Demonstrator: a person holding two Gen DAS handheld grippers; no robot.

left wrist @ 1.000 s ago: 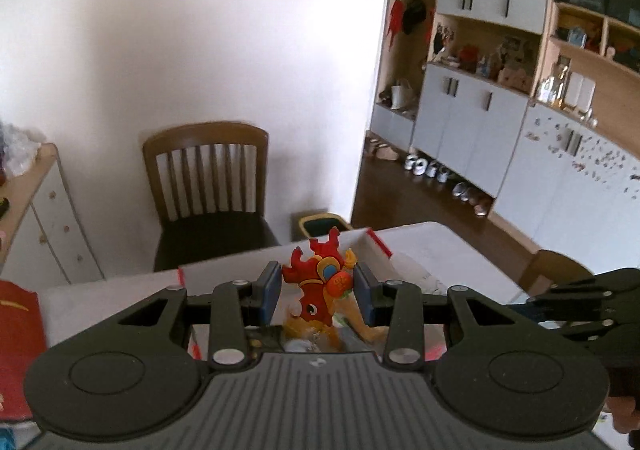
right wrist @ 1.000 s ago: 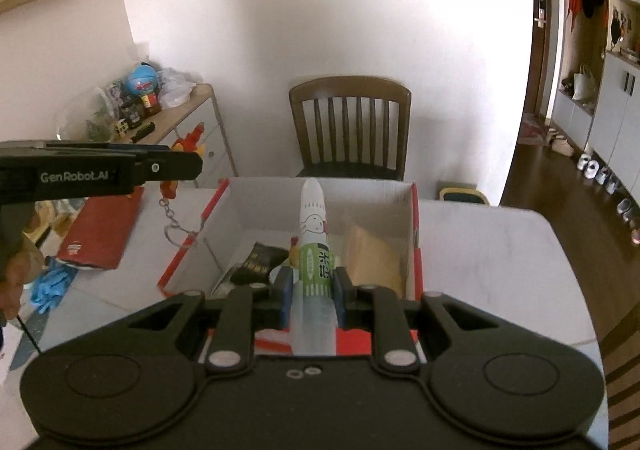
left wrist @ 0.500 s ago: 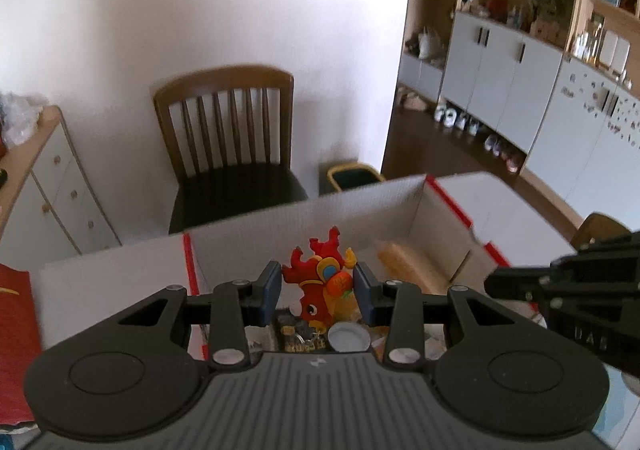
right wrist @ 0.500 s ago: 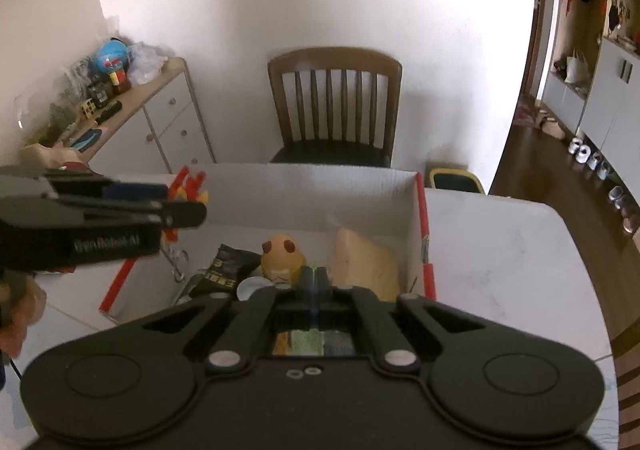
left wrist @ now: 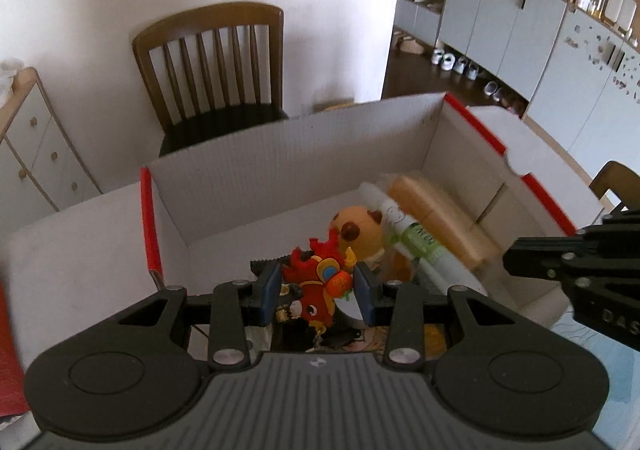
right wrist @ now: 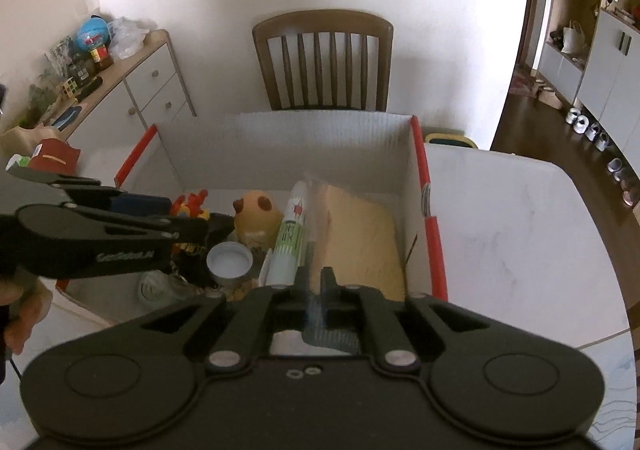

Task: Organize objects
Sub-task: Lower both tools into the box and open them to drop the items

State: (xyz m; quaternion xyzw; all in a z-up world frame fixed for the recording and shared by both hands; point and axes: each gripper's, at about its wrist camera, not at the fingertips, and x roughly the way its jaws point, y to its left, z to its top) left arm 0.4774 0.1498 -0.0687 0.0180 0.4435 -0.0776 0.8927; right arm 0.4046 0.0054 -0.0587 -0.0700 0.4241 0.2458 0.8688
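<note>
My left gripper [left wrist: 316,290] is shut on a red and orange dragon keychain toy [left wrist: 318,284] and holds it over the near left part of a white cardboard box with red edges [left wrist: 280,154]. The toy also shows in the right wrist view [right wrist: 190,206]. My right gripper [right wrist: 316,280] is shut and empty above the box's near edge. In the box lie a white and green tube [right wrist: 290,238], a tan plush head [right wrist: 256,216], a tan packet [right wrist: 360,238], a white cap [right wrist: 229,260] and a dark packet.
The box [right wrist: 280,138] stands on a white marble table [right wrist: 512,234]. A wooden chair [right wrist: 322,58] stands behind it. A white sideboard with clutter [right wrist: 132,78] is at the left. A red item [right wrist: 52,154] lies on the table's left.
My right gripper let go of the tube, which now lies in the box, and shut empty. My left gripper moved forward and down over the box with the dragon toy.
</note>
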